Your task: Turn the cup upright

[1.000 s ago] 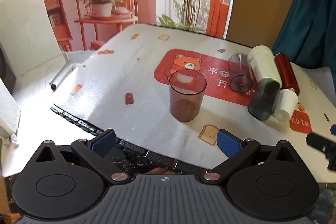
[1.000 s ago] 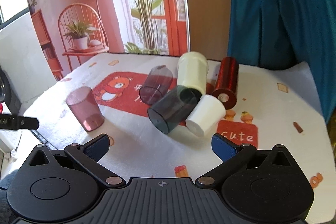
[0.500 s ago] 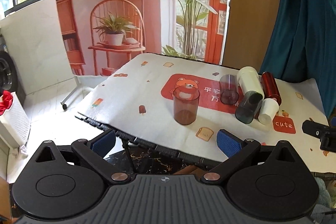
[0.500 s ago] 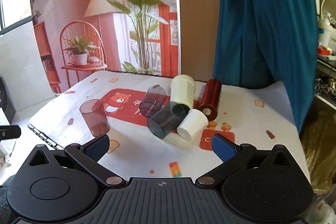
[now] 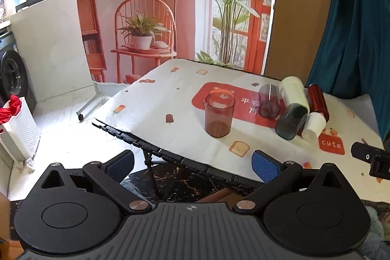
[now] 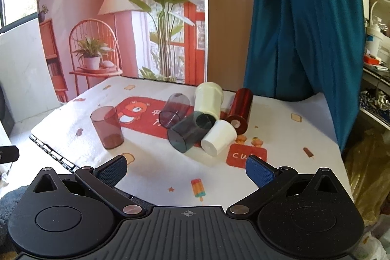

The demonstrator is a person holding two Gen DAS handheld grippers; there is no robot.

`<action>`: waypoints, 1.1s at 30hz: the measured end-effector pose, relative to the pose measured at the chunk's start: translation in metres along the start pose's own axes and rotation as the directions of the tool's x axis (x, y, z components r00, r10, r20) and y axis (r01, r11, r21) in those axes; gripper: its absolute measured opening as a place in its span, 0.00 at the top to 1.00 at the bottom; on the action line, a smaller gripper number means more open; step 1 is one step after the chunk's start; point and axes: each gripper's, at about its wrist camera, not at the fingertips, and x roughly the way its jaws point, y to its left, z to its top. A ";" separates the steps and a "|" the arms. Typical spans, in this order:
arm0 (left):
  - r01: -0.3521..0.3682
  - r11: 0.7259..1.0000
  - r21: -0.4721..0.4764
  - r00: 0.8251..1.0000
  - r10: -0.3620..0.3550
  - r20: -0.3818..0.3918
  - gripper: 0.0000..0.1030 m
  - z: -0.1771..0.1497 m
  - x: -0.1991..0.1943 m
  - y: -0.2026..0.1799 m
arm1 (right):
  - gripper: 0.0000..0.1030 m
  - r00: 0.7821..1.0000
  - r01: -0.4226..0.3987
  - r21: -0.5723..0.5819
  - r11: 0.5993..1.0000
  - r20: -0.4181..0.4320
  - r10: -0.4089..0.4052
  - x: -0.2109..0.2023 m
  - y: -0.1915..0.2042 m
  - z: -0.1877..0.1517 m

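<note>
Presently, one brown cup (image 5: 219, 115) stands upright on the counter (image 5: 156, 113); five lie tipped in a cluster (image 6: 204, 121).
Left tool (image 5: 192, 162) and right tool (image 6: 186, 168) hang back, fingers apart, empty, clear of the pile.

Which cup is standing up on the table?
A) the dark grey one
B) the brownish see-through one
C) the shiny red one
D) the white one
B: the brownish see-through cup stands alone with its mouth up, while the other cups lie tipped over in a pile.
</note>
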 end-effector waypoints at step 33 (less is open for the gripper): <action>-0.004 1.000 -0.011 1.000 0.004 -0.014 0.00 -0.004 -0.002 0.007 | 0.00 1.000 -0.001 -0.009 1.000 -0.002 0.001 0.000 0.004 -0.003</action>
